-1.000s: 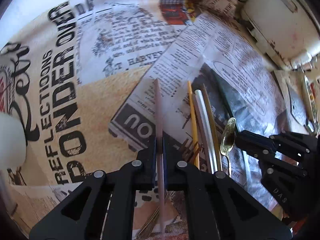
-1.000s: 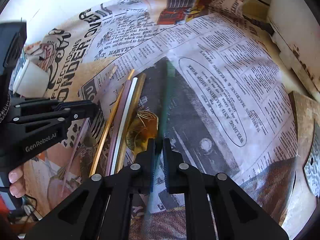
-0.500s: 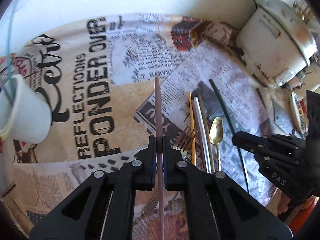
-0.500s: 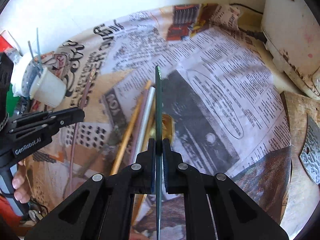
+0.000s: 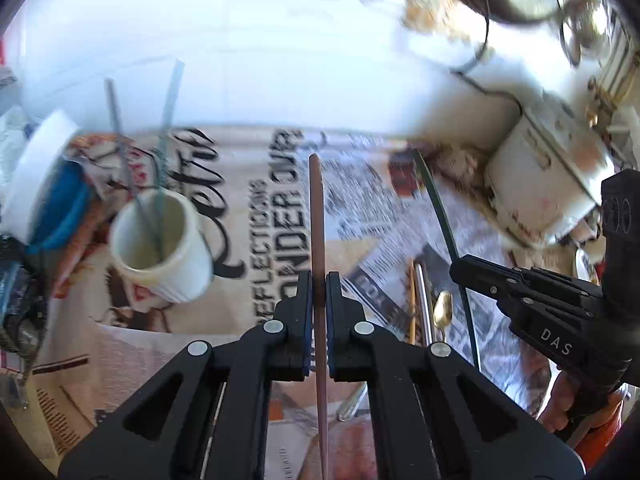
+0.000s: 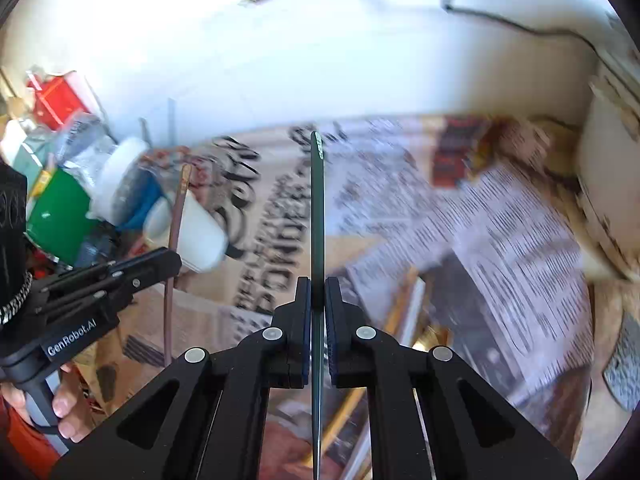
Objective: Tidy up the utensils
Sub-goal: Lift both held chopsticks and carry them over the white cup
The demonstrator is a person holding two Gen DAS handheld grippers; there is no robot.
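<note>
My left gripper [image 5: 319, 285] is shut on a thin brown stick [image 5: 317, 216] that points forward, lifted above the newsprint cloth [image 5: 280, 216]. My right gripper [image 6: 317, 290] is shut on a dark green stick [image 6: 317, 208], also held up off the table. A white cup [image 5: 162, 244] stands to the left in the left wrist view, with thin sticks [image 5: 160, 148] standing in it. In the right wrist view that cup [image 6: 196, 236] sits just behind the left gripper [image 6: 172, 258] and its brown stick [image 6: 176, 216]. A gold stick [image 5: 411, 300], a silver stick [image 5: 422, 300] and a gold spoon [image 5: 442, 312] lie on the cloth.
A white appliance [image 5: 544, 184] stands at the right, with a dark cable [image 6: 520, 28] along the white wall. A green tub [image 6: 60, 216], a red box [image 6: 56, 100] and a blue container with a white lid [image 5: 44, 192] crowd the left. A hand [image 6: 68, 404] holds the left gripper's handle.
Both grippers rose from the cloth with their sticks and tilted up, so the wall and the white cup came into view. The other utensils stayed on the cloth.
</note>
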